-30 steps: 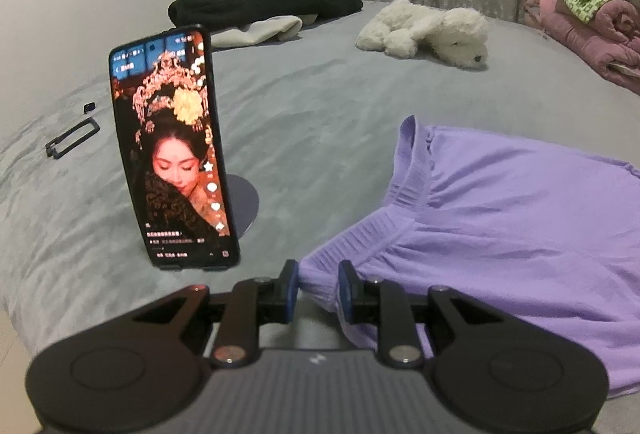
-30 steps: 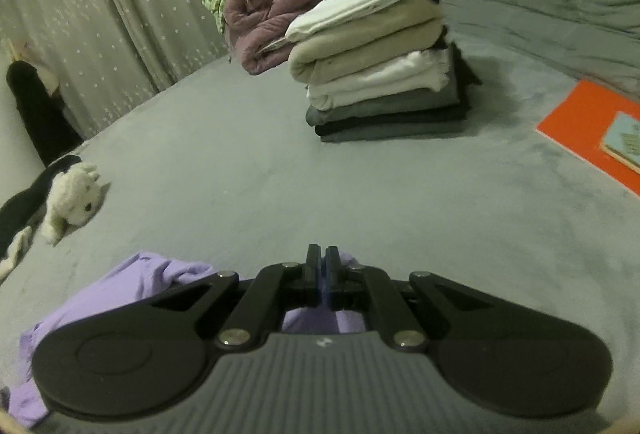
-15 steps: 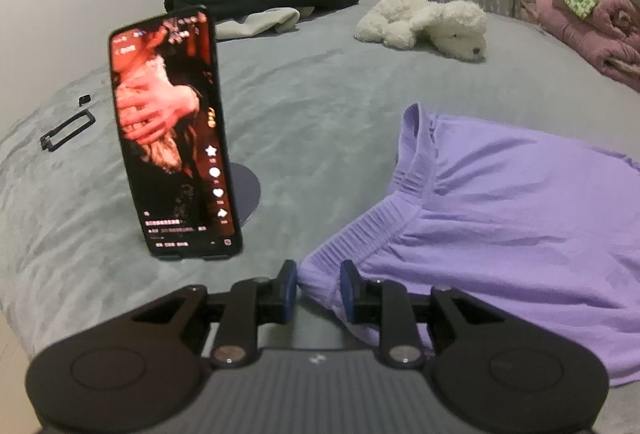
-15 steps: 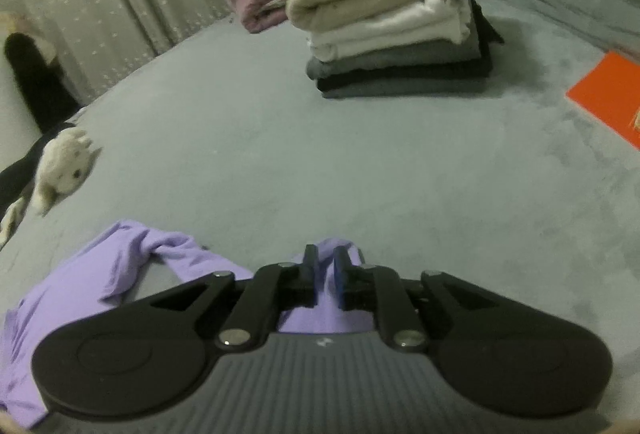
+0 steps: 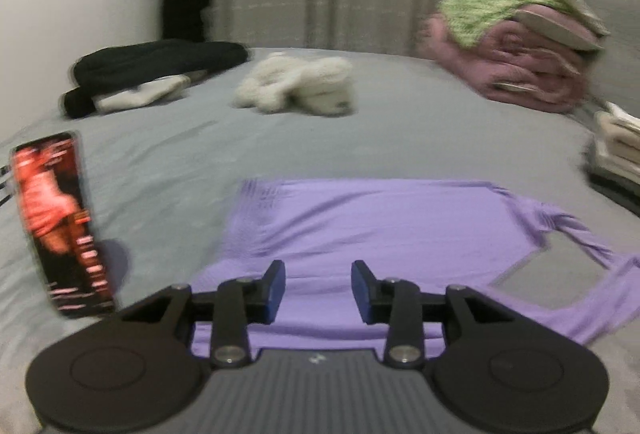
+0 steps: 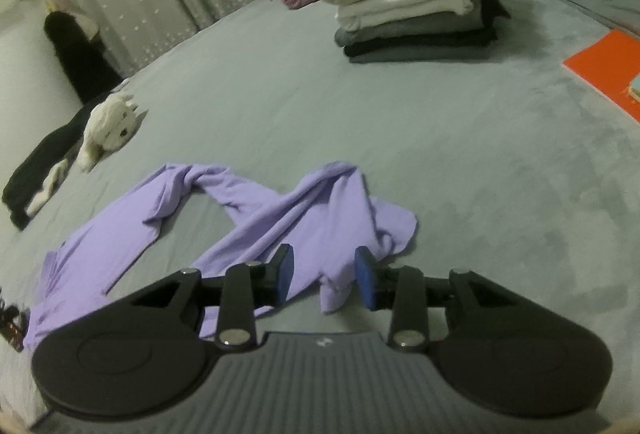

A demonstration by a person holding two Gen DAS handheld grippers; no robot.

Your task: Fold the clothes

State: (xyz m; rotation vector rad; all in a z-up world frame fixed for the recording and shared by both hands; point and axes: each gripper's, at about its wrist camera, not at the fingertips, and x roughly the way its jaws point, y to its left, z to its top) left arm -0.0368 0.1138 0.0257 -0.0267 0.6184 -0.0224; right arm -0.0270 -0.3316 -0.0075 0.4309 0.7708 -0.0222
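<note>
- On the grey bed, a purple garment is spread flat.
- Left hand-held gripper is held spread above it.
- Right hand-held gripper is spread over a sleeve.

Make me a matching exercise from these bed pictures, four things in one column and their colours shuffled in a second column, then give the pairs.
Things:
1. garment spread in front of both claws
2. plush toy
3. flat folder at the right edge
4. rolled blanket under the green cloth

Colours:
A. orange
B. dusty pink
C. lilac
D. cream white

Pairs: 1-C, 2-D, 3-A, 4-B
</note>
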